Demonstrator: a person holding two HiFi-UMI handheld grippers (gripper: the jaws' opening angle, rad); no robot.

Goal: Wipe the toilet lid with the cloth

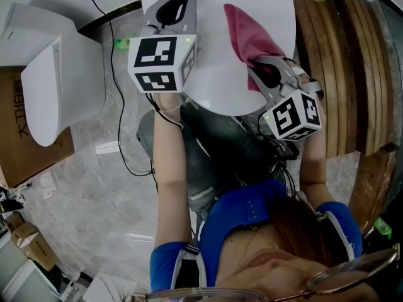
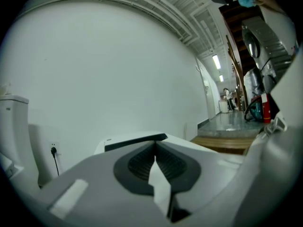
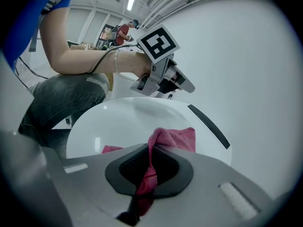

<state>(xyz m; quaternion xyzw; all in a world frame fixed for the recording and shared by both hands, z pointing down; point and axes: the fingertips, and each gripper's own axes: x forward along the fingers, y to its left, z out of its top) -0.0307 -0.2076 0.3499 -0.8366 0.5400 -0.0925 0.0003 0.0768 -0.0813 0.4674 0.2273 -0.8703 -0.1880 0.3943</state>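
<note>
"Which hand has the cloth?"

"My right. The right gripper [image 3: 151,150] is clenched on a fold of the pink cloth [image 1: 249,33]. The fabric runs down between the pads, and the rest lies spread on the white toilet lid [image 1: 211,80], on its right half as I look down. I pinch one edge only, so the loose part can lie flat on the lid and do the wiping."

"And the left?"

"The left gripper [image 1: 178,2] is closed with nothing in it, its pads meeting on each other. I hold it over the far left of the lid, apart from the cloth, so it is out of the wiping path. I can't tell whether it rests on the lid."

"Is the lid down?"

"Yes, shut, which gives me one broad face to wipe. My legs are just in front of it, so both arms reach across without stretching."

"How far along are you?"

"I can't judge that closely. Most of the lid shows bare and glossy, and no streak marks what is covered. I think the next stroke should draw the cloth leftward, with the grip firm enough that the fold doesn't slip from the pads."

"Anything in the way?"

"A black cable [image 1: 116,74] trails over the floor at my left, by a second white toilet [image 1: 50,87]. Both are well clear of the lid."
</note>
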